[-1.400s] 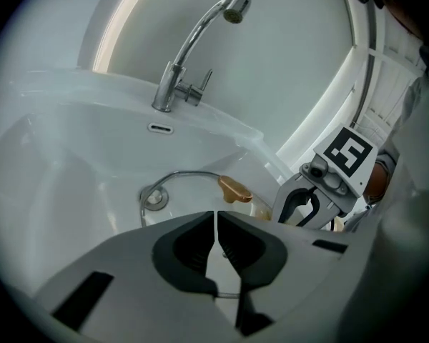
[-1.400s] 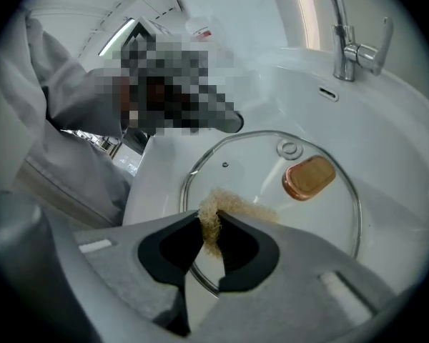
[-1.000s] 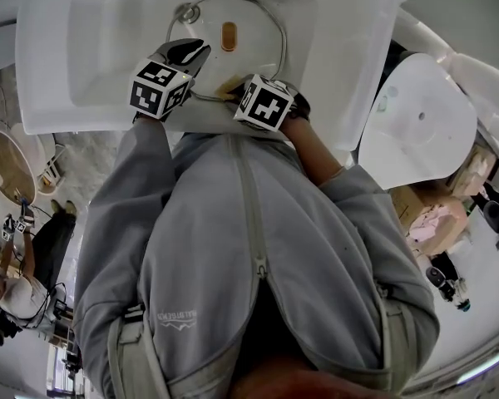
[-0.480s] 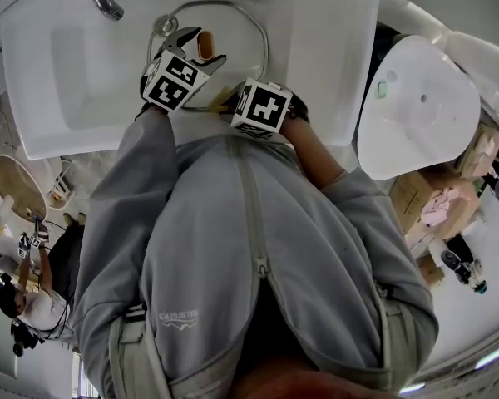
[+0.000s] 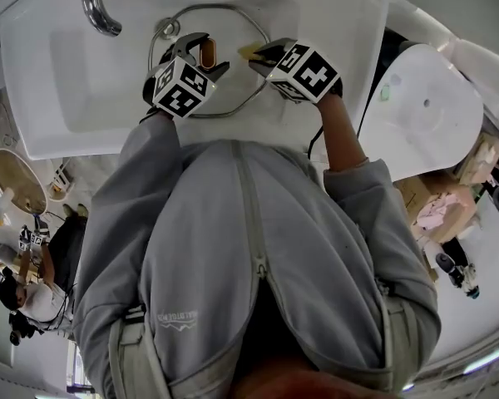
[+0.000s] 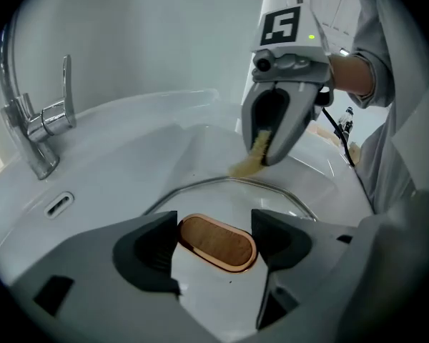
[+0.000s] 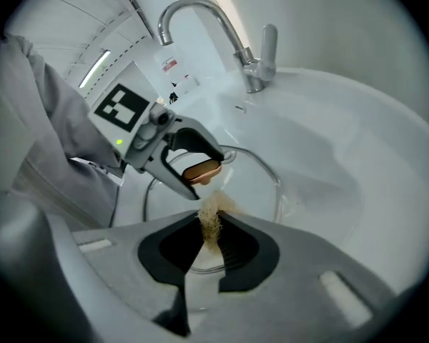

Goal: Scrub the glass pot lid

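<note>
The white sink (image 5: 58, 73) holds the glass pot lid (image 5: 229, 27), which lies flat in the basin at the upper middle of the head view. I judge that scrubbing is the step in hand.

To do it well, the lid must be fixed first, otherwise it may slide on the smooth basin. The left claw (image 5: 204, 52) has just been opening its jaws, and they stand spread. It should close on the wooden knob (image 6: 216, 243), which sits between them unpressed. Then the right claw (image 7: 209, 245), which pinches a tan fibrous scrubber (image 7: 211, 220), can rub the glass in short strokes, also along the metal rim.

The lid lies under both claws. The scrubber tip hangs near the rim's upper right part, and I cannot tell whether it touches.
</note>
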Tool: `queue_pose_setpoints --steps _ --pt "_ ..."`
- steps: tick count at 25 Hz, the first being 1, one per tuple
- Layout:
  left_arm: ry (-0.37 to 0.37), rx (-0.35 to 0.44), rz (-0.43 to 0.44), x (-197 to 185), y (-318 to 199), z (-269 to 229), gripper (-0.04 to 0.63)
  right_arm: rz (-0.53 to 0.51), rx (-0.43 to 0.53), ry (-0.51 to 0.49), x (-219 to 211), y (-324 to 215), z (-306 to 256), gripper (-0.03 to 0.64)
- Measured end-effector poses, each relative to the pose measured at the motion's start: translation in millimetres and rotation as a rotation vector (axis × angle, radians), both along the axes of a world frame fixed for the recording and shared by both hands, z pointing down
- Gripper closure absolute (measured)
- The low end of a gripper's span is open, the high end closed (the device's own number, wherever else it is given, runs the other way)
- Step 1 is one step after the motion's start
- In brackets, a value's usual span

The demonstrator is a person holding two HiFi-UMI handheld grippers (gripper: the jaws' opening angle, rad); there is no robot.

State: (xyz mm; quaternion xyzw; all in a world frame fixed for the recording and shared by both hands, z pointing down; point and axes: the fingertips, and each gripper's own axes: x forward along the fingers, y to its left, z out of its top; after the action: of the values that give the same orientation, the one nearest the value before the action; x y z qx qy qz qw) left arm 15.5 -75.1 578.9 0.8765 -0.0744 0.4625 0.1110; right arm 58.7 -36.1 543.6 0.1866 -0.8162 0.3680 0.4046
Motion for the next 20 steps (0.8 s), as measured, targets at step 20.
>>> queue_pose_setpoints --steps 20 --pt "-0.008 0.002 -0.005 -4.5 -5.1 0.3 0.278 -0.079 0.078 0.227 -20.7 -77.5 72.8 0.568"
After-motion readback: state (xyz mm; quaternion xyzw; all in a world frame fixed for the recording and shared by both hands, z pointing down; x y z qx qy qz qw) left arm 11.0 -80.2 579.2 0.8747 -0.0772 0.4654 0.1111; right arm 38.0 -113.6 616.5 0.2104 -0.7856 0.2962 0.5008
